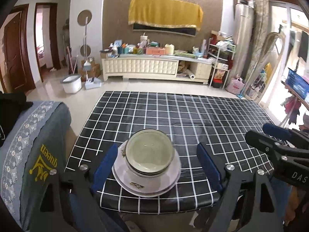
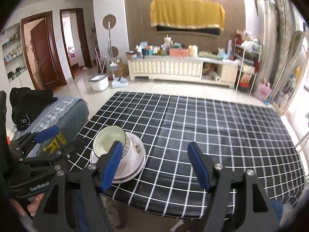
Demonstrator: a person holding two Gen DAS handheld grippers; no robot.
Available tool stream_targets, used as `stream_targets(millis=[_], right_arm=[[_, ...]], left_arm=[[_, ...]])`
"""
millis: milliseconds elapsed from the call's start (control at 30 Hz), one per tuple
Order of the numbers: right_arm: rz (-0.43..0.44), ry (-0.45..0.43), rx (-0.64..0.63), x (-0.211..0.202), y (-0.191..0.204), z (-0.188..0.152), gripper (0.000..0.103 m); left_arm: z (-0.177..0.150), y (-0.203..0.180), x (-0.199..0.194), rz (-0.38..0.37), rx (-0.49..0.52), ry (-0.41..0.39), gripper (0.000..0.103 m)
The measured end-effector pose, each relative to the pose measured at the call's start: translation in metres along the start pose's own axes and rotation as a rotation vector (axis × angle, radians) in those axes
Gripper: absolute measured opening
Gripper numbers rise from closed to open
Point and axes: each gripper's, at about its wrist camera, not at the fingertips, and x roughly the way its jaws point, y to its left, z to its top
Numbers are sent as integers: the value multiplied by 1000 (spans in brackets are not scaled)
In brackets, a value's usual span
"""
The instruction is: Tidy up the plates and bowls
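Both my tongs are released and empty now, left gripper (image 1: pixel 154 166) and right gripper (image 2: pixel 156 166). Bowls (image 1: pixel 149 151) sit nested on the plates (image 1: pixel 146 185) near the table (image 1: pixel 212 119) edge, so I'd back off straight without bumping the stack.

**Count of items in view**

One stack of dishes (image 1: pixel 146 166) is recorded on one checked table (image 1: pixel 212 119): at least two nested bowls (image 1: pixel 149 150) are counted by their rims, set on plates (image 1: pixel 123 181) of which two edges can be made out in the right wrist view; an exact plate count cannot be confirmed. Two grippers are noted, the left gripper (image 1: pixel 156 166) and the right gripper (image 2: pixel 156 166), each with two blue-padded fingers. In the room beyond, one white bucket (image 1: pixel 71 84), one long cabinet (image 1: pixel 154 68) and two doorways are counted.
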Motion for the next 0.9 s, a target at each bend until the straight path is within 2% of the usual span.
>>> stream_targets(millis=[267,333,600,900], right_arm=[[-103,-89,-12,-32,-10,-28,103],[-123,-103,-2,-39,-12,-36,103],[-166,-133,22,-67,-19,-67,103],[-189,-153,14,-85,-19,-81,103]], left_arm=[[-23,-33,-34,15,110,-76,88],[-30,-39,-43,35,122,-96,94],[-52,-55,-69,28,131,-134,94],[-71,-70,-84,9,153,-151,94]])
